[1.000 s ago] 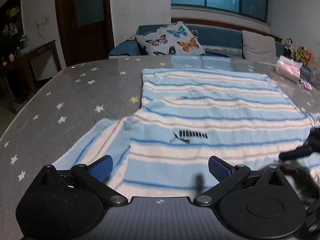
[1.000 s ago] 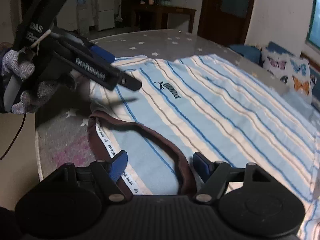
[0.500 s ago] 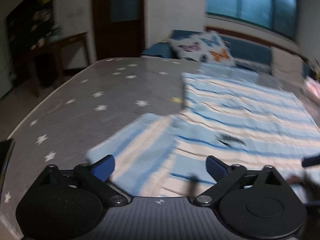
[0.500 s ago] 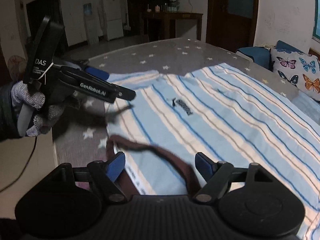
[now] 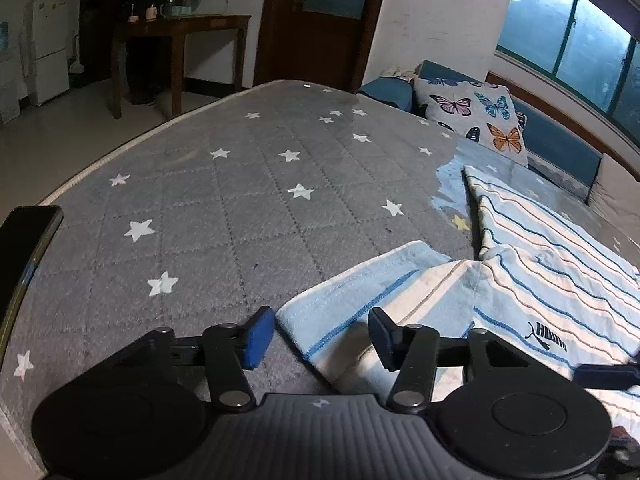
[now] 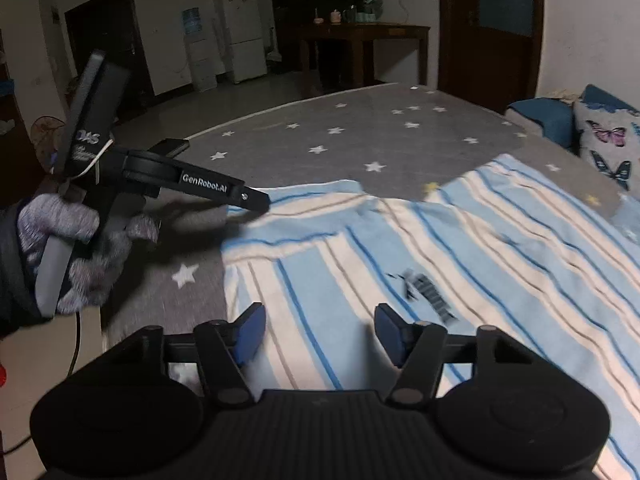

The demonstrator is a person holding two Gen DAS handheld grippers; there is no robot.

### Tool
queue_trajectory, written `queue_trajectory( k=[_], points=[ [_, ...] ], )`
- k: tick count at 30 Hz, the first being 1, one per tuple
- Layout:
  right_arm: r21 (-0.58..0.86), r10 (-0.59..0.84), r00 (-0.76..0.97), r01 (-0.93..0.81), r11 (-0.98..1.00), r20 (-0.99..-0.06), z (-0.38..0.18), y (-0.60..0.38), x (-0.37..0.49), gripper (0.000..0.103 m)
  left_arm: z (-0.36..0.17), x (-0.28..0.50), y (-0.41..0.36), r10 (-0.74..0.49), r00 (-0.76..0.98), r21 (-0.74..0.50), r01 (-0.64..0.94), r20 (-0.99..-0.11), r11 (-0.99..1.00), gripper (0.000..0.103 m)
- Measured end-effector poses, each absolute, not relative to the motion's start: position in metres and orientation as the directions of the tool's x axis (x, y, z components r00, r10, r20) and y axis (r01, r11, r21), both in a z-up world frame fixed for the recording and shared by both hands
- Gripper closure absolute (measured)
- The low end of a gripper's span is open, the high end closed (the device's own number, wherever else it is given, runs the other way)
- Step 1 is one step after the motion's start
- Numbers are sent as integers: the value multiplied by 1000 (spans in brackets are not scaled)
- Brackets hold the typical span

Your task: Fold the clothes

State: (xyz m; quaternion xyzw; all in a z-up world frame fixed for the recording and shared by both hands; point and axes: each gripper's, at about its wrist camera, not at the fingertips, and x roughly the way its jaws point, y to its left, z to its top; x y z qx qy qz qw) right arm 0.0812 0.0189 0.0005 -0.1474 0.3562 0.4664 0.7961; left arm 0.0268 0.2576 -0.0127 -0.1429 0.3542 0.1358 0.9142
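A light-blue and white striped shirt (image 5: pixel 540 280) lies flat on the grey starred cover (image 5: pixel 240 208). In the left wrist view its sleeve (image 5: pixel 340 312) reaches in between the pads of my left gripper (image 5: pixel 320 338). The jaws are closing, with a gap still showing beside the cloth. A gloved hand (image 6: pixel 80 240) holds that left gripper (image 6: pixel 256 200) at the sleeve's edge in the right wrist view. My right gripper (image 6: pixel 320 334) hovers over the shirt's chest (image 6: pixel 360 280) near the dark logo (image 6: pixel 428 296). Its jaws are closing too, and no cloth is pinched between them.
A dark phone-like slab (image 5: pixel 28 248) lies by the cover's left edge. A butterfly pillow (image 5: pixel 476 120) and blue cushions sit at the far end. Beyond the cover stand a wooden table (image 5: pixel 180 28), a white fridge (image 6: pixel 244 36) and a person (image 6: pixel 328 0).
My left gripper swung left from the shirt's chest to the sleeve and its jaws narrowed. My right gripper left the brown collar, moved over the chest and narrowed a little.
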Motion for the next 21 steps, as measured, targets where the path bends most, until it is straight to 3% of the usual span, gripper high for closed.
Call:
queue_trajectory(
  k=[4, 7, 13, 15, 16, 21],
  points=[
    [120, 641, 297, -844, 523, -708, -10, 47, 88, 43, -15, 25, 265, 143, 718, -187, -359, -681, 914, 79],
    [143, 641, 292, -831, 537, -710, -16, 63, 89, 46, -15, 22, 271, 130, 722, -216, -367, -680, 905, 91],
    [54, 605, 346, -838, 543, -718, -22, 74, 75, 48, -13, 19, 275, 120, 723, -239, -374, -681, 896, 89],
    [62, 606, 343, -835, 546, -718, -22, 74, 76, 48, -13, 16, 271, 126, 724, -231, -373, -679, 899, 80],
    [61, 606, 343, -836, 545, -717, -22, 74, 76, 48, -13, 16, 268, 132, 722, -221, -373, -680, 901, 70],
    [69, 605, 344, -830, 554, -718, -21, 73, 77, 48, -13, 17, 259, 163, 718, -185, -380, -676, 906, 69]
  ],
)
